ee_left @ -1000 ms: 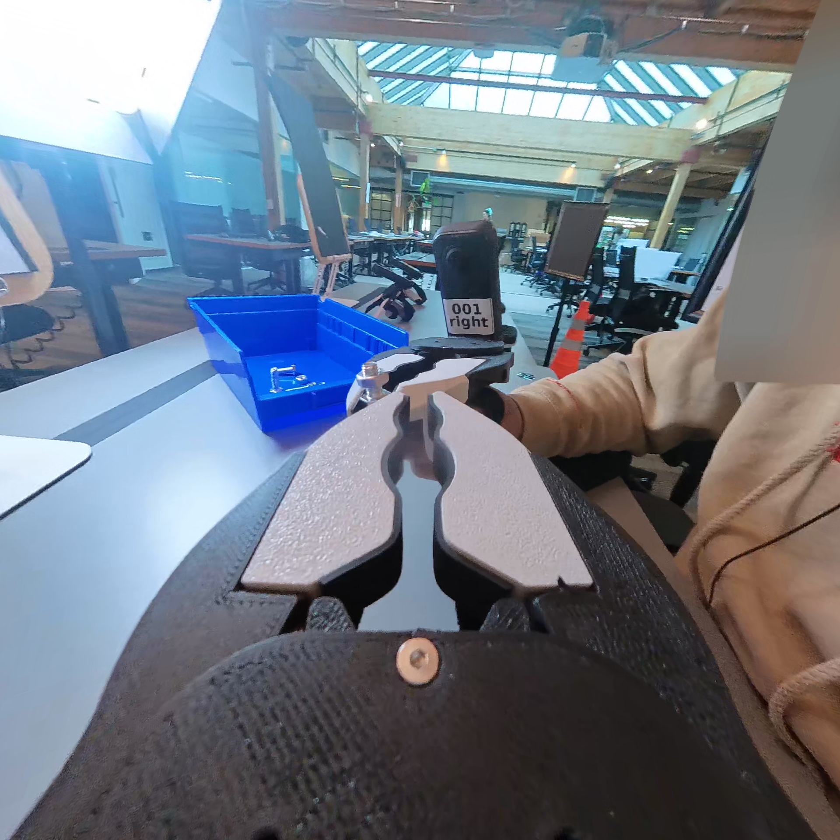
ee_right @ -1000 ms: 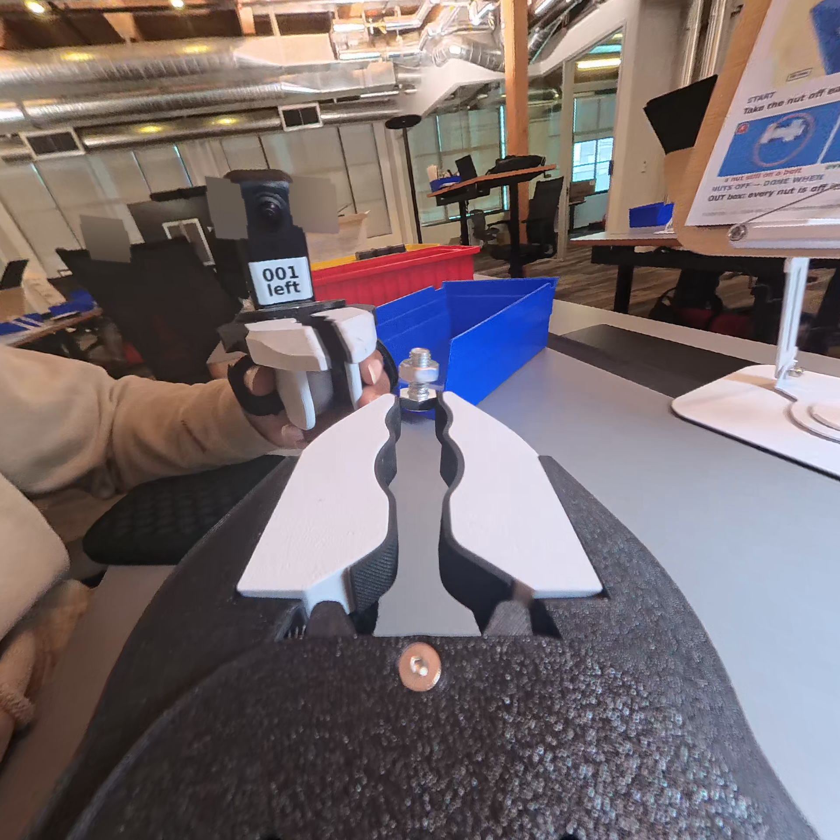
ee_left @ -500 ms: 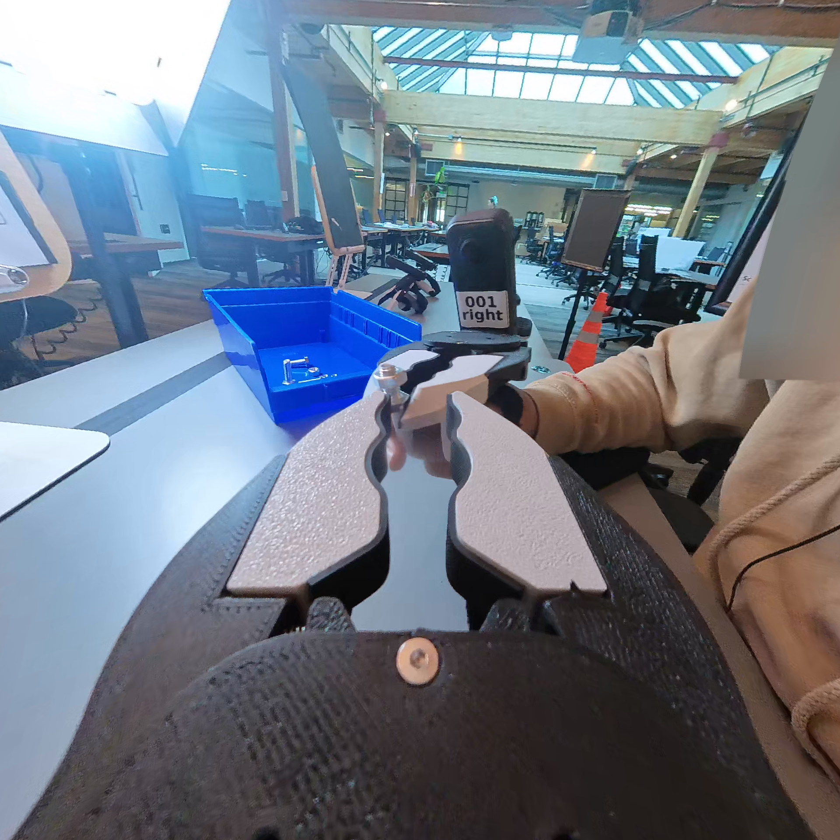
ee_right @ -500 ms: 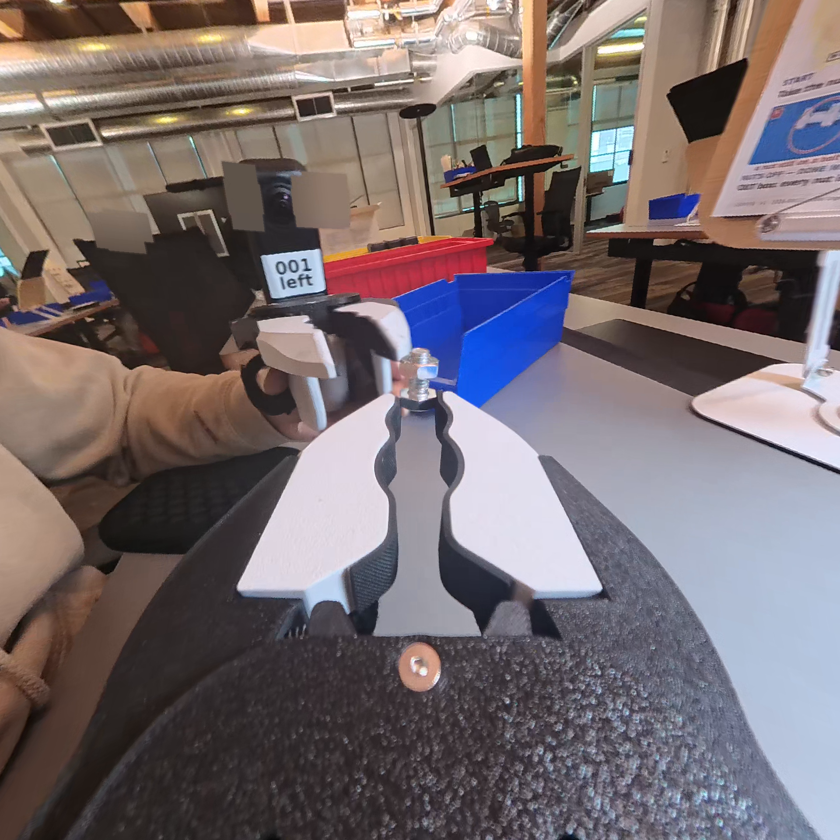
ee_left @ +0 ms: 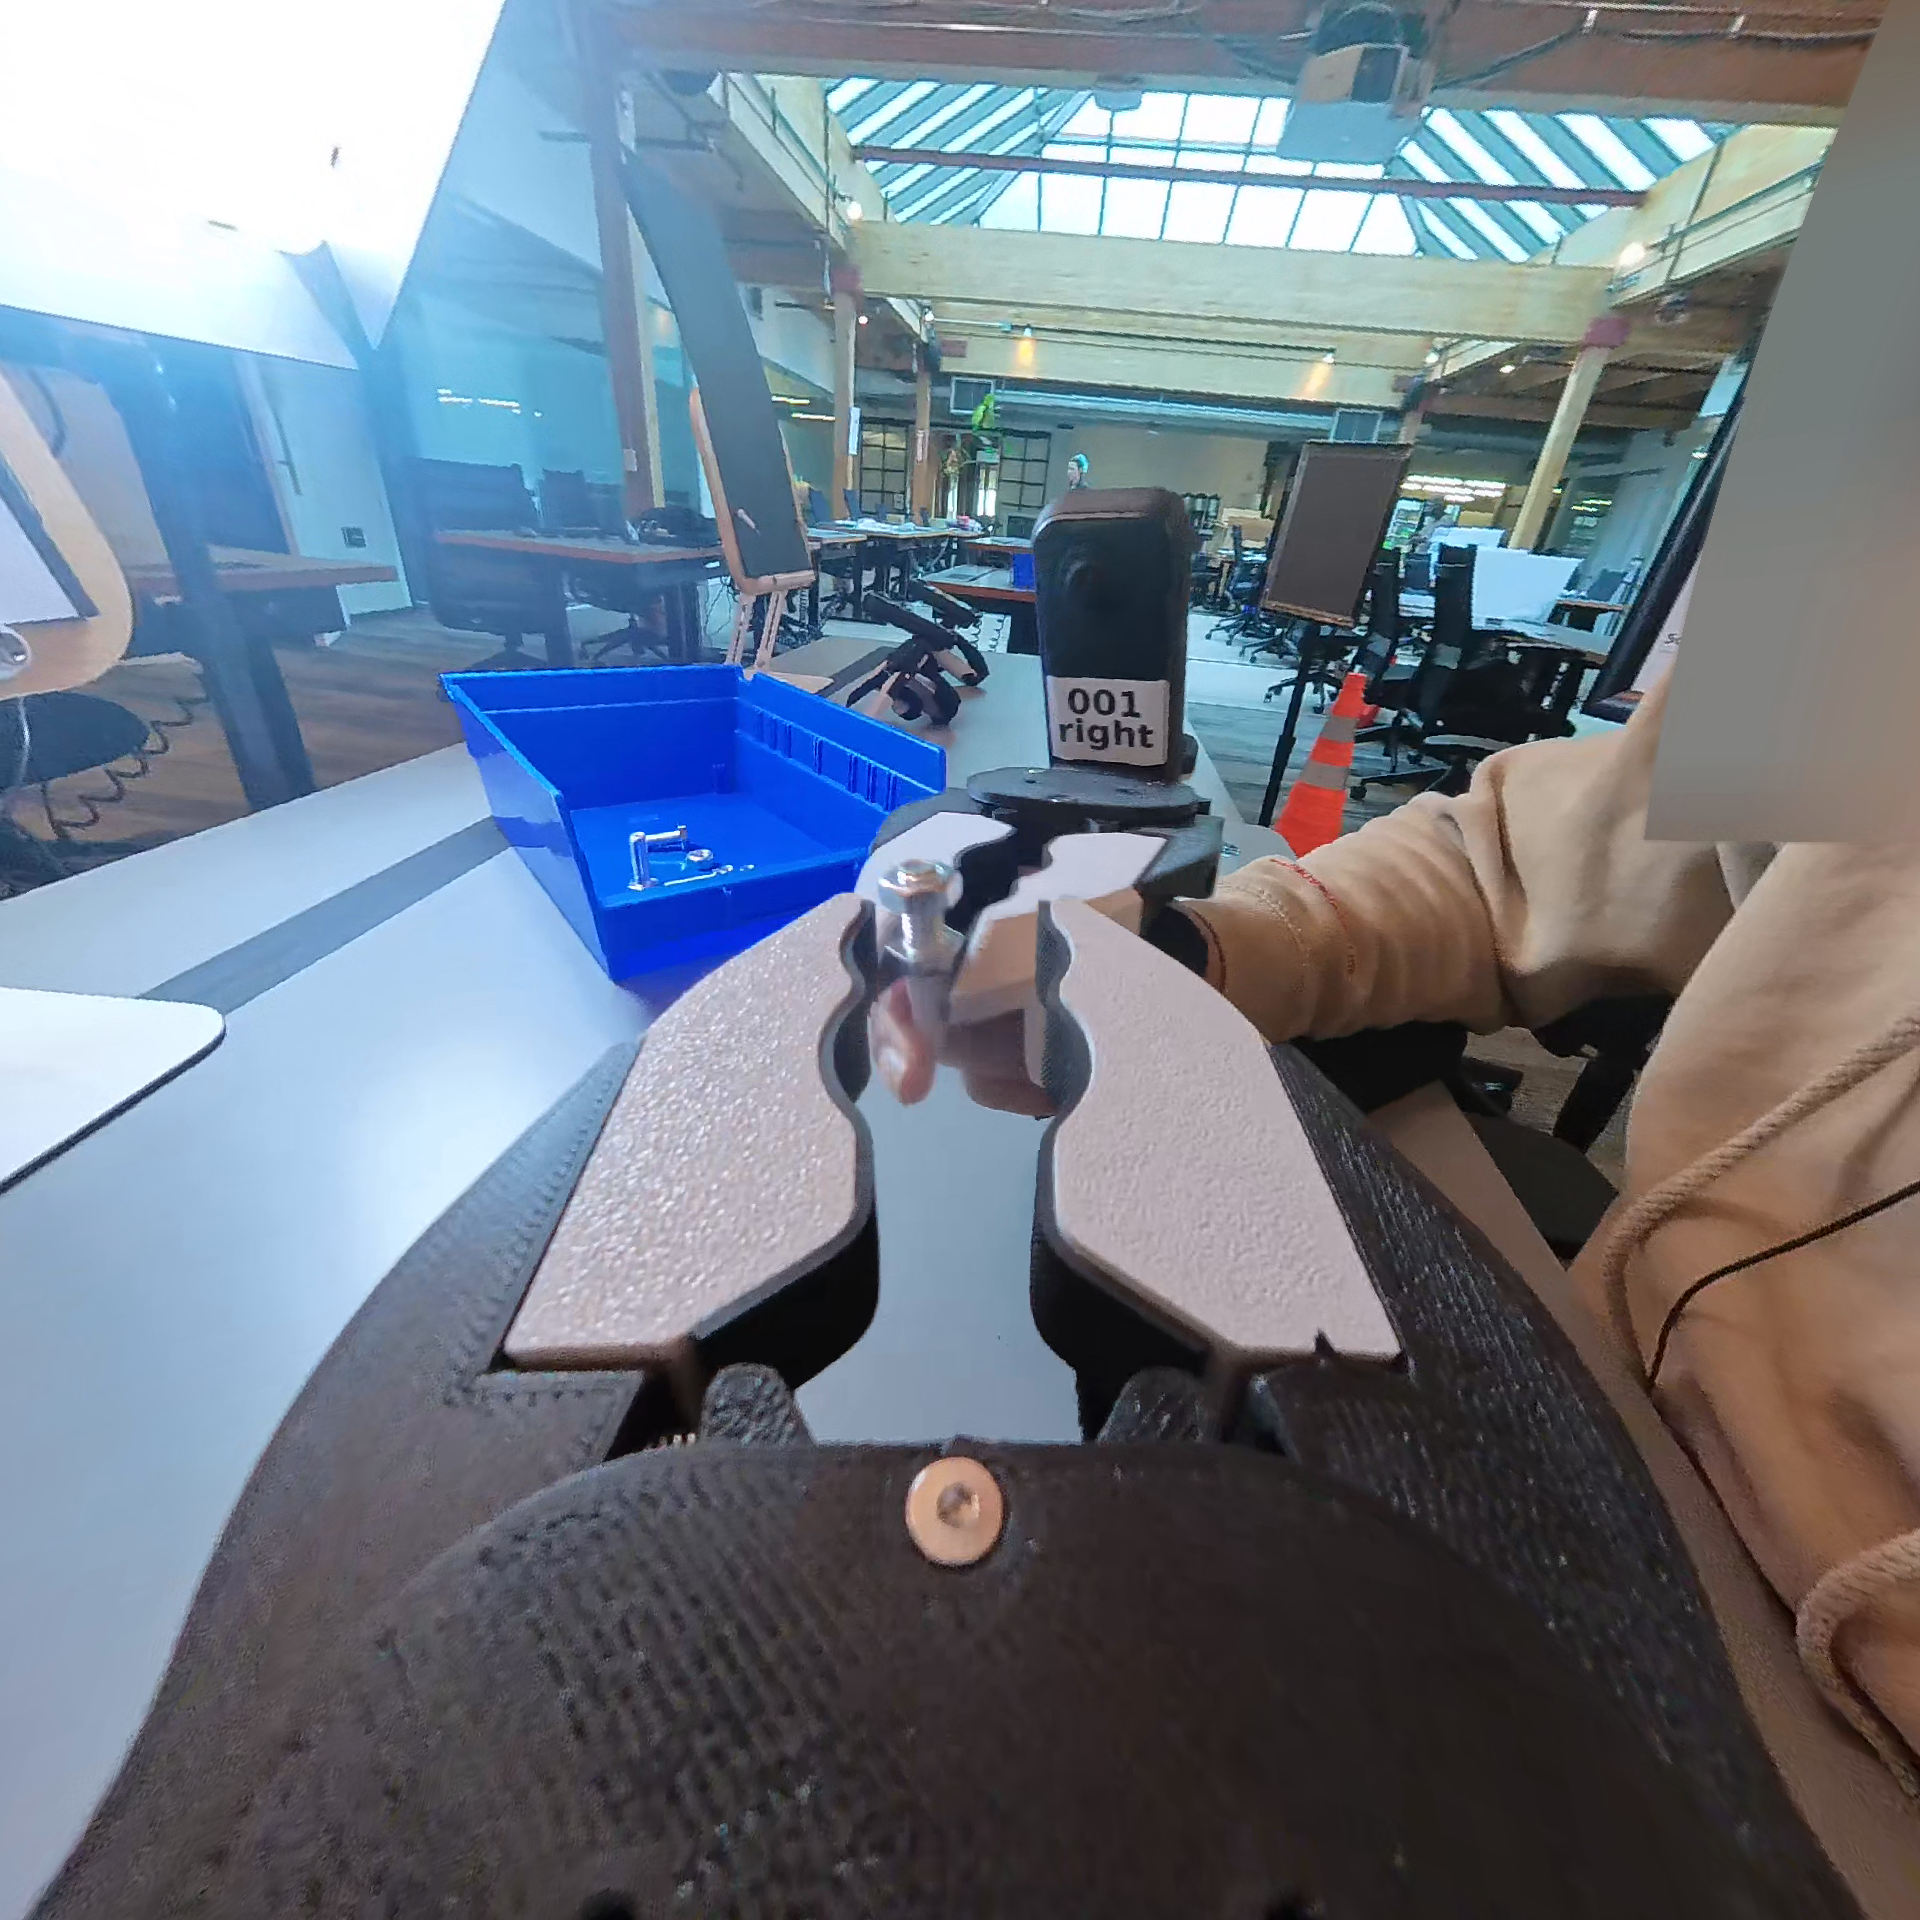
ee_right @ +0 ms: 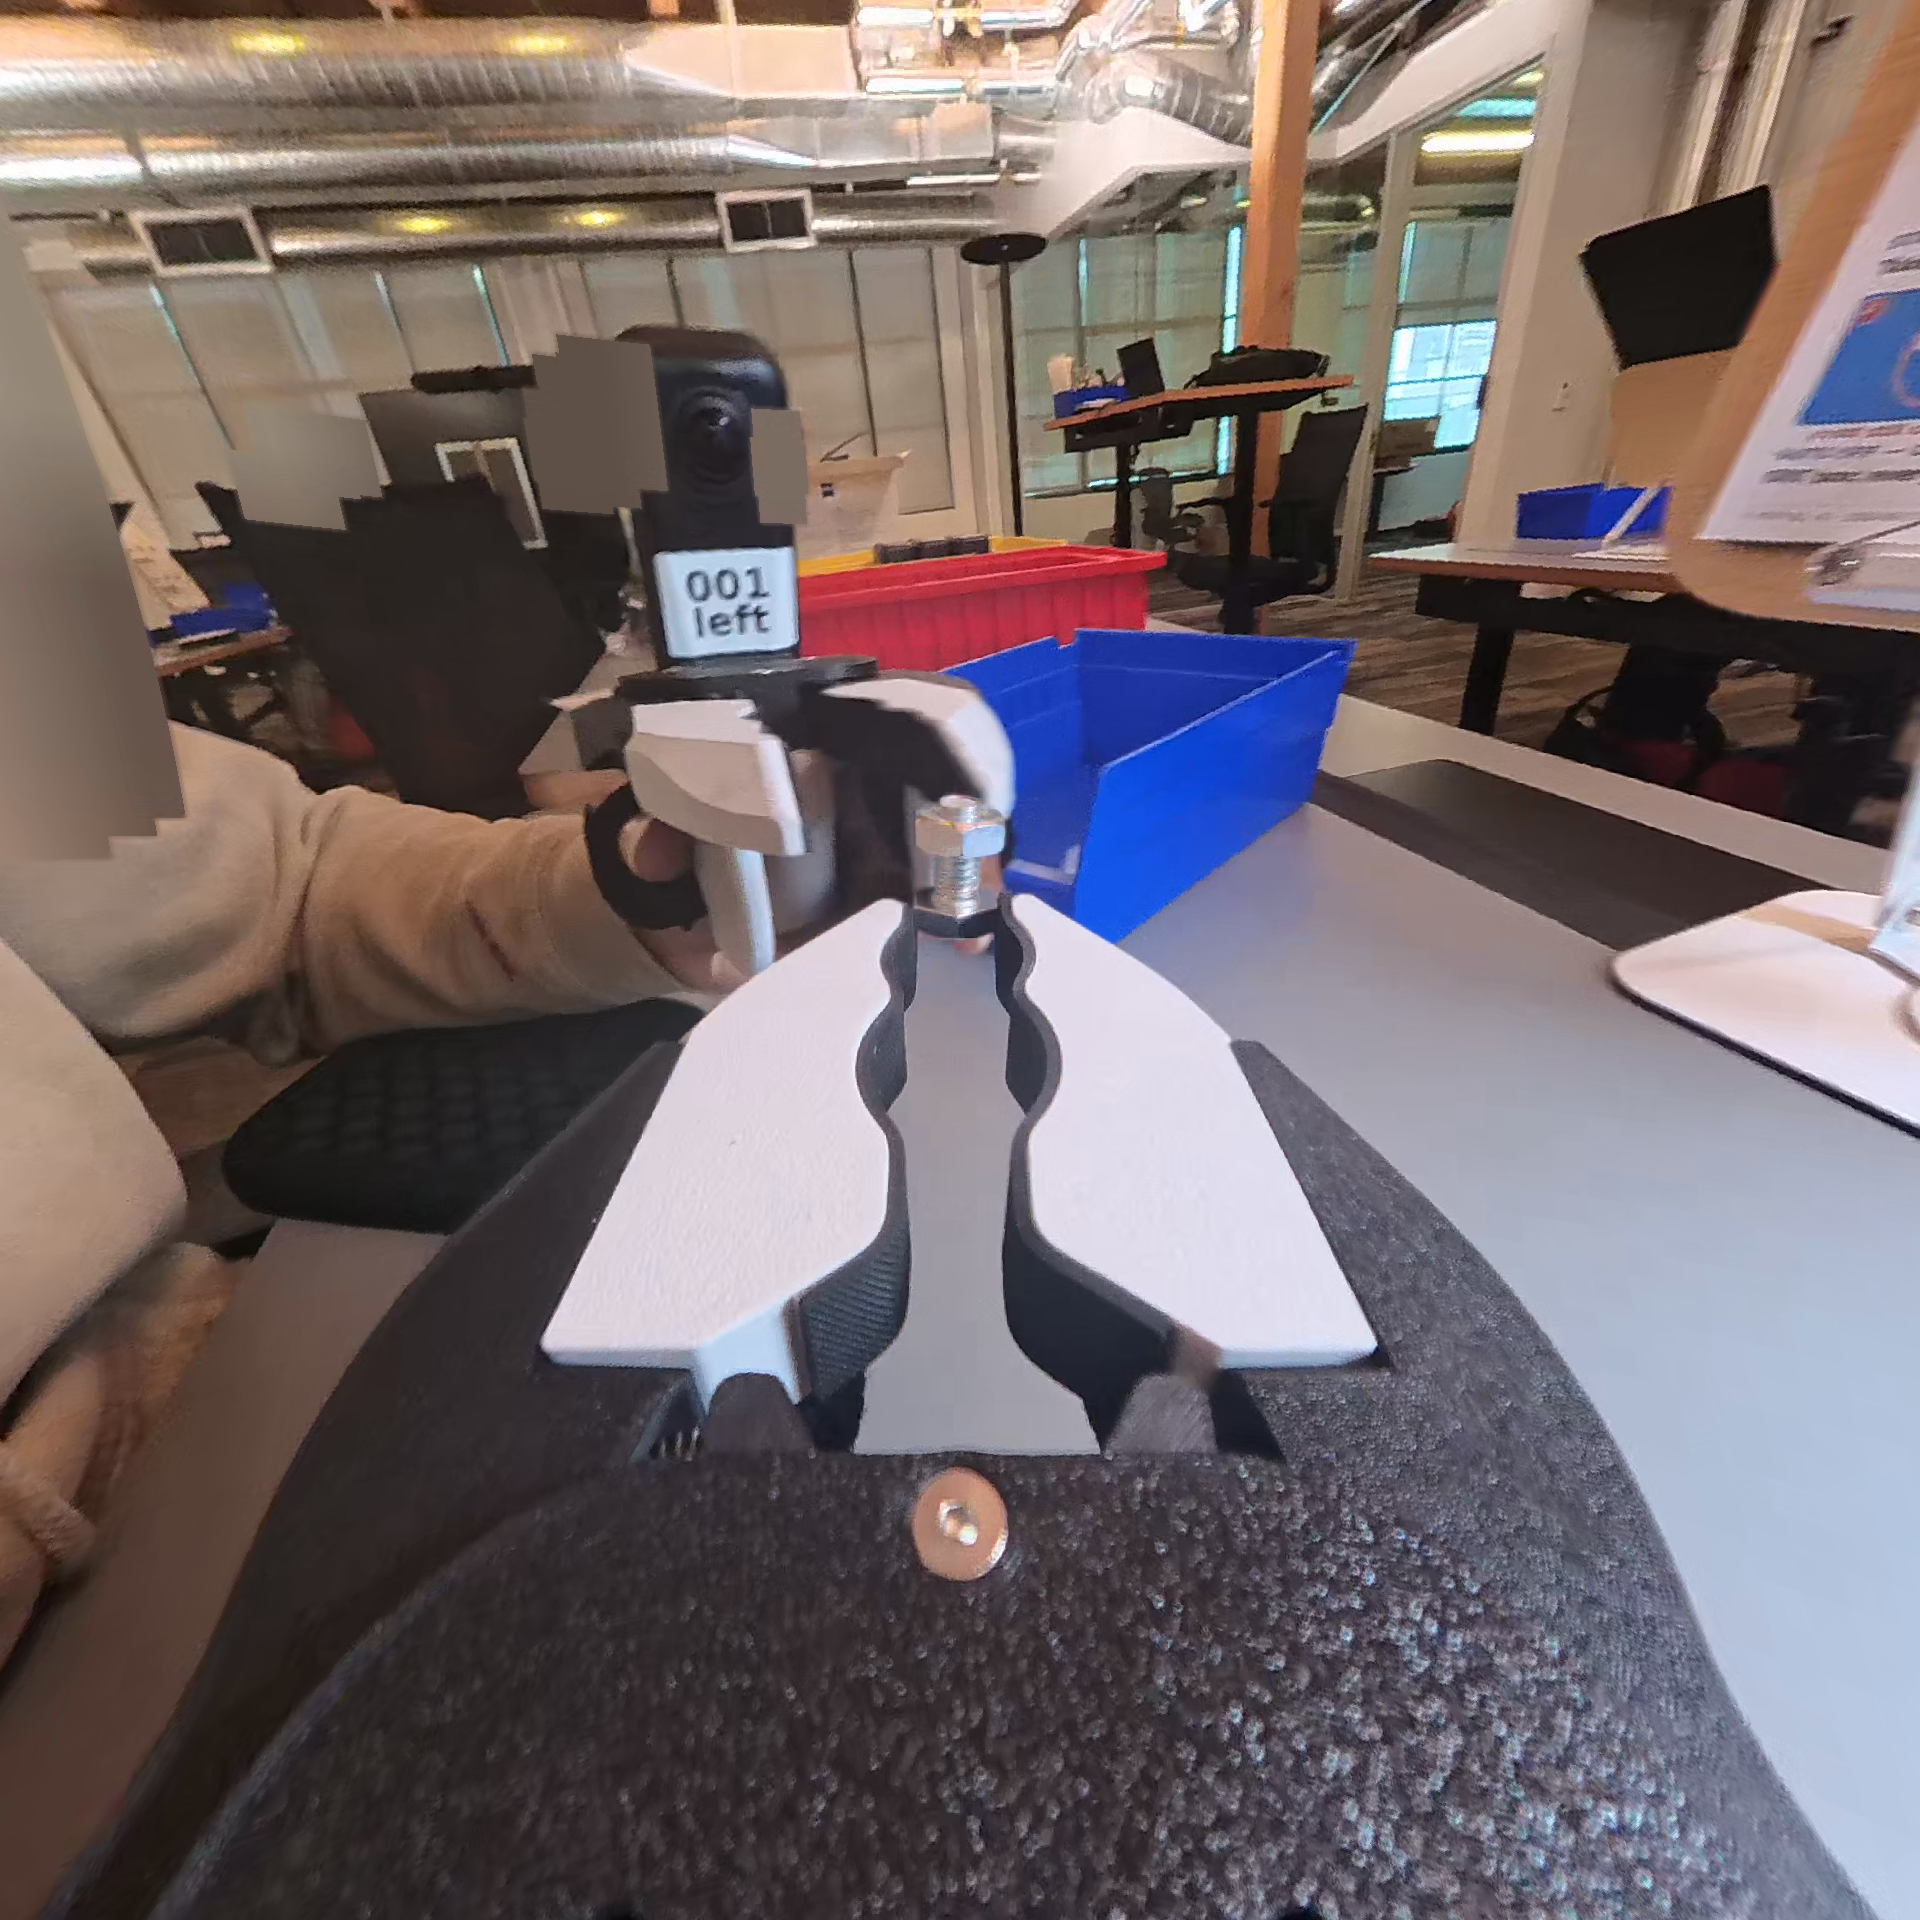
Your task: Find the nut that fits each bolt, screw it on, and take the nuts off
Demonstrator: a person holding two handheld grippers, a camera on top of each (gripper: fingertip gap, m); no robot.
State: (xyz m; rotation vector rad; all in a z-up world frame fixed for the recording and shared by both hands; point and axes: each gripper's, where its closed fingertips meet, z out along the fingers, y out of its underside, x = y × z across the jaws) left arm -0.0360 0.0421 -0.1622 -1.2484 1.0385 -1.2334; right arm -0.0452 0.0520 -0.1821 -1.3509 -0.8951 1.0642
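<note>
A: What has the right gripper (ee_right: pixel 954 920) got?

B: Its jaws are nearly closed on the dark head of a bolt (ee_right: pixel 958 871). The bolt stands upright out of the tips, threads bare, with a silver nut (ee_right: pixel 960 828) at its top end.

A: And the left gripper (ee_left: pixel 948 940)?

B: Parted about a bolt's width, gripping nothing. In the left wrist view the bolt (ee_left: pixel 916 933) sits just past its tips, close to the left finger (ee_left: pixel 727 1112); I cannot tell whether they touch. In the right wrist view the left gripper (ee_right: pixel 821 769) is just beside the nut.

A: Where are the hands?

B: The right hand (ee_left: pixel 961 1049) shows between the left gripper's fingers, under the right gripper (ee_left: pixel 1023 883). The left hand (ee_right: pixel 665 894) holds its handle, in a cream sleeve (ee_right: pixel 312 894).

A: What lies farther out?

B: A blue bin (ee_left: pixel 686 800) on the grey worktop (ee_left: pixel 208 1195), towards its far edge. A few loose silver parts (ee_left: pixel 665 857) lie on its floor. From the right wrist view the bin (ee_right: pixel 1174 769) shows its open front, and a red bin (ee_right: pixel 977 608) stands behind it.

A: Anything else?

B: A white stand base (ee_right: pixel 1787 997) near the worktop's right edge, carrying a tilted board (ee_right: pixel 1808 416). An orange cone (ee_left: pixel 1330 769) stands on the floor beyond.
</note>
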